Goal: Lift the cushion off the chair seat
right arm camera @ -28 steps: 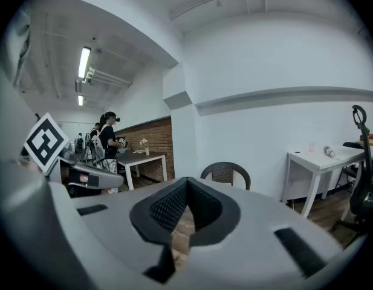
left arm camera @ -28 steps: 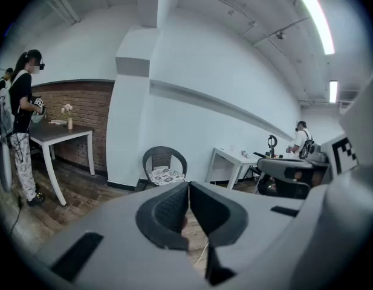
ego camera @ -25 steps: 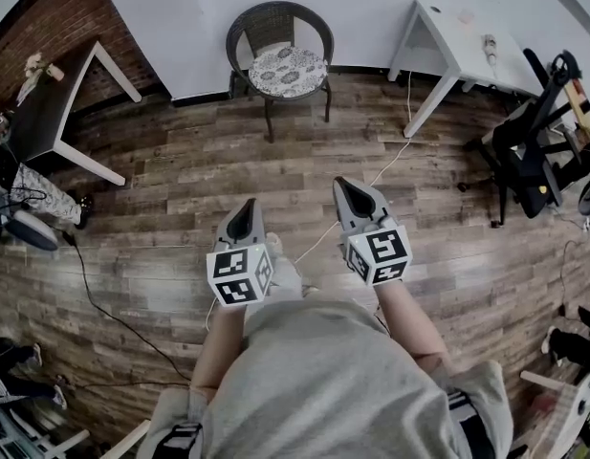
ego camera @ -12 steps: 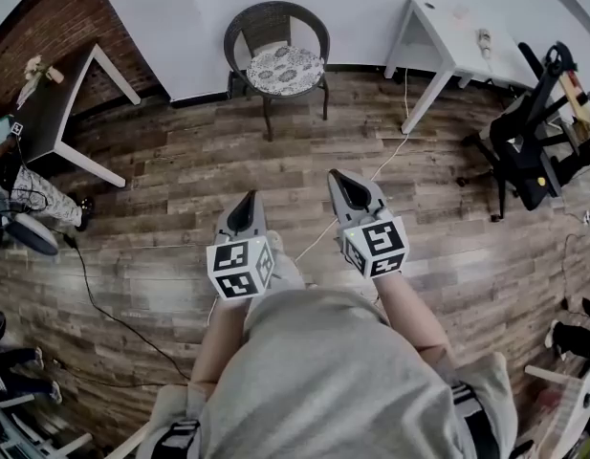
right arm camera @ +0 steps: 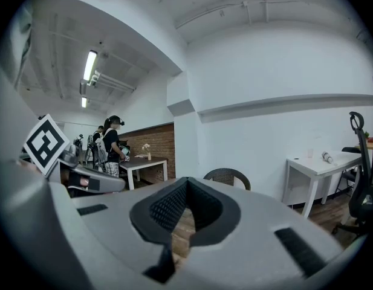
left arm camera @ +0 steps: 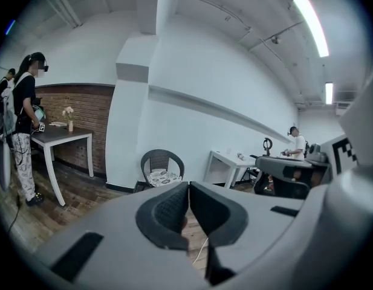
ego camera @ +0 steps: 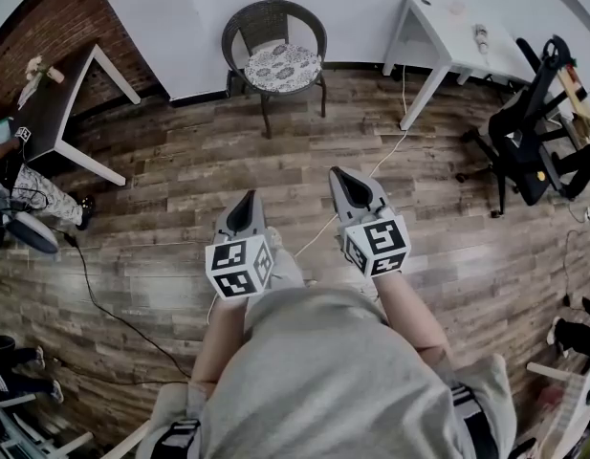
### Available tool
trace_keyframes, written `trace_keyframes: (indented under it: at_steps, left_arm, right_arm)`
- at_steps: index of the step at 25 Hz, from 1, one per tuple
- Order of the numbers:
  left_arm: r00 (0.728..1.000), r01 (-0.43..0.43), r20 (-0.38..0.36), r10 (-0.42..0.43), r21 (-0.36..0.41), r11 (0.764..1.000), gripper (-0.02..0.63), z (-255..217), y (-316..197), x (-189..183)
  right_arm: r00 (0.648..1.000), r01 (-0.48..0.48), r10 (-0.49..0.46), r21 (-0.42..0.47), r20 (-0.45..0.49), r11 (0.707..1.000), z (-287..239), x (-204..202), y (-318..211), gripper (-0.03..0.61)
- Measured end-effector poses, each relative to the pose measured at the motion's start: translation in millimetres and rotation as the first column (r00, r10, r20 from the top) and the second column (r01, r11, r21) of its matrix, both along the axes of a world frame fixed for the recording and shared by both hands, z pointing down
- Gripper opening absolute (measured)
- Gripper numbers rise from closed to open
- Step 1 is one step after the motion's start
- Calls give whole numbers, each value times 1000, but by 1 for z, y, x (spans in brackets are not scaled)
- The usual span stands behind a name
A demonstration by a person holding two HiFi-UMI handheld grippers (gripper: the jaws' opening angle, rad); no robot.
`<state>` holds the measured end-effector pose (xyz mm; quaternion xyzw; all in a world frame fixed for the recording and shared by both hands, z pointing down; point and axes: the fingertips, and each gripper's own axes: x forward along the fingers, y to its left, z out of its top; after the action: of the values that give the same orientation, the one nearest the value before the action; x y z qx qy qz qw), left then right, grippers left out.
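while the cushion [ego camera: 283,65] lies on the seat of the chair [ego camera: 273,15] by the wall [ego camera: 170,17], left gripper [ego camera: 247,202] and right gripper [ego camera: 339,178] hang well apart from it, jaws closed on nothing.

White cushion [ego camera: 284,66] with grey floral print on dark wicker chair [ego camera: 273,19].
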<state>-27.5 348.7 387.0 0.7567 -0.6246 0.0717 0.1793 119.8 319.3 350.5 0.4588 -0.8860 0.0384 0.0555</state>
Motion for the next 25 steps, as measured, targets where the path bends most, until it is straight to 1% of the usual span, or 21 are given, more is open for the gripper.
trace_keyframes:
  at_steps: [6,12,18,25]
  left_arm:
    - [1000,-6,-2,6,-17,1000,9,9,2,8]
    - [1000,-16,-4,16,-15,1000,9,11,-20,13]
    - [1000,-14,1,14,-24,1000,9,14,-62,8]
    - [1000,-12,1,12,-24,1000,9,11,-132,-5]
  right_arm:
    - [1000,-8,8,-7,-3,1000,6,10,5,-2]
    - [1000,-28,28,-9,-5,1000,9,17,-13,0]
    - [999,-32,32,-12,0,999,11,13,-57,0]
    - [1000,-24,23,-6,-9,1000,7,0,-128,0]
